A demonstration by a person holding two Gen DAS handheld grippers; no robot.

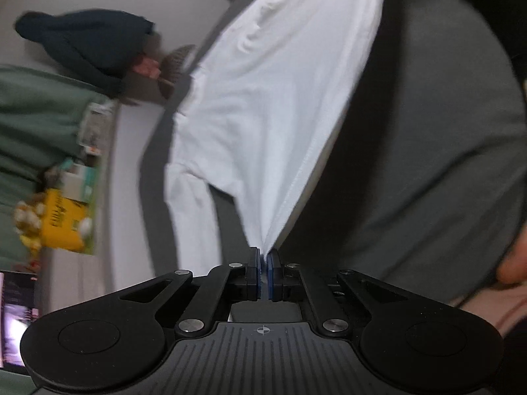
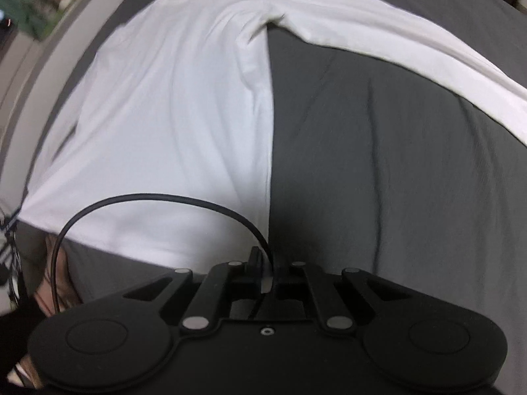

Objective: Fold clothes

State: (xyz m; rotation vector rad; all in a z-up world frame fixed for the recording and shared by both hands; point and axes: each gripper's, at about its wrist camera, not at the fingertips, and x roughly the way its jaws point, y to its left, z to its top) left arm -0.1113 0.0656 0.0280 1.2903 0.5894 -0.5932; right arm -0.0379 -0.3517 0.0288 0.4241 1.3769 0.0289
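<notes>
Left wrist view: the left tool (image 1: 263,265) is pinched fully closed on a corner of the white shirt (image 1: 270,98), pulling it taut above the grey bed (image 1: 428,131). The right tool (image 2: 268,268) is clamped on the shirt's hem.

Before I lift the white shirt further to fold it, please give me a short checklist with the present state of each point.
1. Left gripper shut on the white shirt corner: ok.
2. Right gripper shut on the hem corner: ok, though partly hidden.
3. Hem between the grippers taut: ok.
4. Black cable clear of the shirt: not ok, it arcs over it.
5. Sleeve flat on the grey sheet: ok.
</notes>
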